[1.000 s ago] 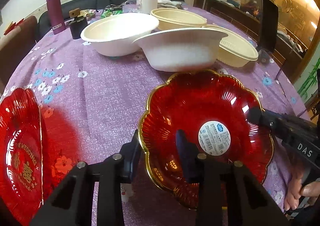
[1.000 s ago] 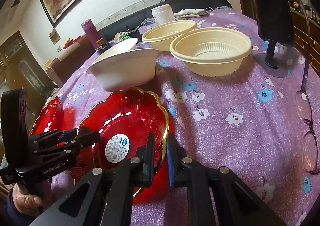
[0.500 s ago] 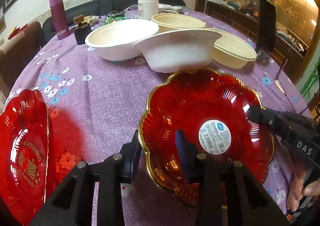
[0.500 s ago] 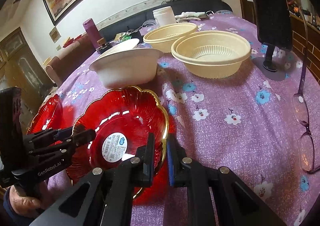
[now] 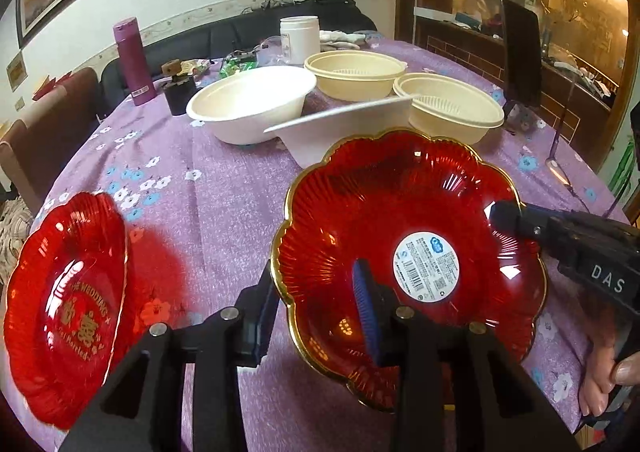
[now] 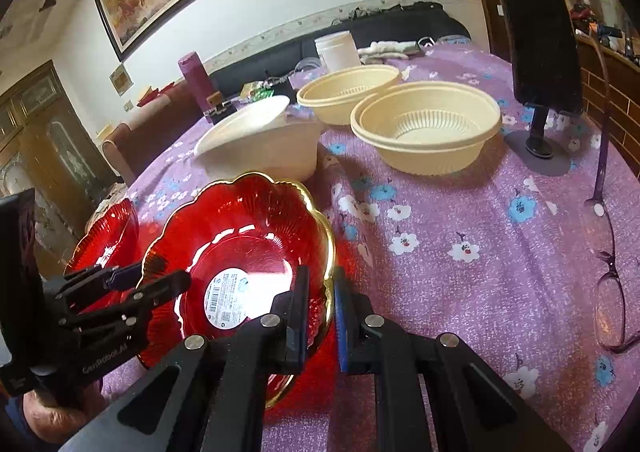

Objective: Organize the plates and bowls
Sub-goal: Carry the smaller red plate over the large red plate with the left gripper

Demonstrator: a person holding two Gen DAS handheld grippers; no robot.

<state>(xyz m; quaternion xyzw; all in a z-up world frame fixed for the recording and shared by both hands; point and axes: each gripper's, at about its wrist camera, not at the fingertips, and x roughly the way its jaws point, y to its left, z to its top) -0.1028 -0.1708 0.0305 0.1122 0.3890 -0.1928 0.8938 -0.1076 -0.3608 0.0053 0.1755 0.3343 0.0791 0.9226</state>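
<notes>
A red gold-rimmed plate (image 5: 408,212) with a white sticker is held above the purple tablecloth; it also shows in the right wrist view (image 6: 240,236). My left gripper (image 5: 316,312) straddles its left rim with the jaws wide apart. My right gripper (image 6: 322,312) is shut on the plate's right rim. A second red plate (image 5: 60,292) with gold lettering lies at the left, seen too in the right wrist view (image 6: 108,232). Two white bowls (image 5: 248,108) and two cream bowls (image 5: 448,112) stand farther back.
A purple flask (image 5: 132,60), a white jar (image 5: 300,38) and small clutter stand at the table's far side. A black phone on a stand (image 6: 540,52) and a pair of glasses (image 6: 608,252) are at the right. A sofa runs behind the table.
The gold-rimmed plate has risen and tilted with both grippers; the table and bowls sit lower and farther in view. The nearer white bowl is now partly hidden behind the plate.
</notes>
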